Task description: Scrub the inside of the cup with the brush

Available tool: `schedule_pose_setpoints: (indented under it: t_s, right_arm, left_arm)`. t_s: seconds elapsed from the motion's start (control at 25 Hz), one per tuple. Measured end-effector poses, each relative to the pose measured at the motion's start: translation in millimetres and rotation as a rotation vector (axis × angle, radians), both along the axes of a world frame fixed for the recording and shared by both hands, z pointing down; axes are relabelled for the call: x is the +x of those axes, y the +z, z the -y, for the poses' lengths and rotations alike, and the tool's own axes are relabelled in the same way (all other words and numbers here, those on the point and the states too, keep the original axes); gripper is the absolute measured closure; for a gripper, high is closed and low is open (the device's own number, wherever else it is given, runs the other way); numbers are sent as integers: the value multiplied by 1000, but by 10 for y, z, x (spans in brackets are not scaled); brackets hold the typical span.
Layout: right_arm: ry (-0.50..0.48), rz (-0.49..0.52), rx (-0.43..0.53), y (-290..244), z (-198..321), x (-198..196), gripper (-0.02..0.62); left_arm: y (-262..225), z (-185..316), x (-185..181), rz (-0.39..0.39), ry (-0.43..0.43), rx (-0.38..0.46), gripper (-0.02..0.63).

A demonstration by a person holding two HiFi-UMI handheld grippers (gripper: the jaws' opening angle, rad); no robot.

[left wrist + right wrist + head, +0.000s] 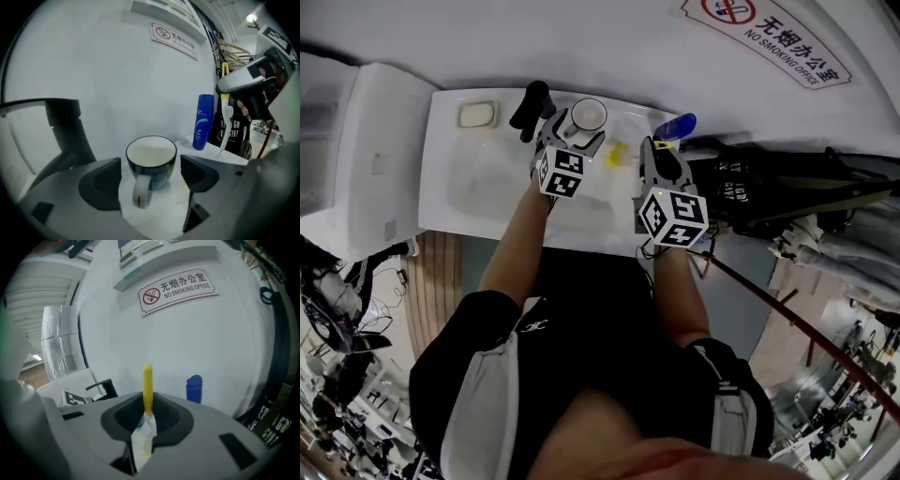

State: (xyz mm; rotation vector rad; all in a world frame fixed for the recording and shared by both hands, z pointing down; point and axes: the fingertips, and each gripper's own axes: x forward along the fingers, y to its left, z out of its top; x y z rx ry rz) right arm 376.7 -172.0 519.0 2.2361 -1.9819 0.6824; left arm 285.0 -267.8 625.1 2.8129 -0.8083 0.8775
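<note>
Sitting upright between left gripper's (152, 177) parted jaws, cup (151, 155) shows white interior

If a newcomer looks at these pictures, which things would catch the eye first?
A dark cup with a white inside stands beside the black faucet, between the wide-open jaws of the left gripper, which do not touch it. The right gripper has its jaws shut on a yellow brush. Behind it, a no-smoking sign hangs on the white wall.
</note>
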Motion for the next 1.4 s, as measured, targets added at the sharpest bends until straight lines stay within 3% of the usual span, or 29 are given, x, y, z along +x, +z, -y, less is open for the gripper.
schedule_pose_setpoints:
  t_s: [0.24, 0.52, 0.76, 0.88, 1.12, 1.4]
  right_arm:
    - [-42, -47, -14, 22, 0, -26, 538]
    - [-76, -26, -24, 80, 12, -75, 538]
    - [-74, -30, -28, 79, 3, -83, 538]
    - [-64, -32, -23, 51, -8, -78, 538]
    - [-36, -32, -14, -31, -22, -126, 538]
    - [-17, -27, 23, -251, 22, -359, 538]
  left_arm:
    - [143, 84, 126, -22, 2, -26, 225]
    - [258, 155, 245, -9, 18, -6, 225]
    - [259, 136, 210, -5, 36, -27, 224]
    - [195, 95, 147, -39, 22, -55, 224]
    - [-41, -219, 91, -104, 152, -101, 224]
    - [-346, -471, -185, -121, 206, -78, 221]
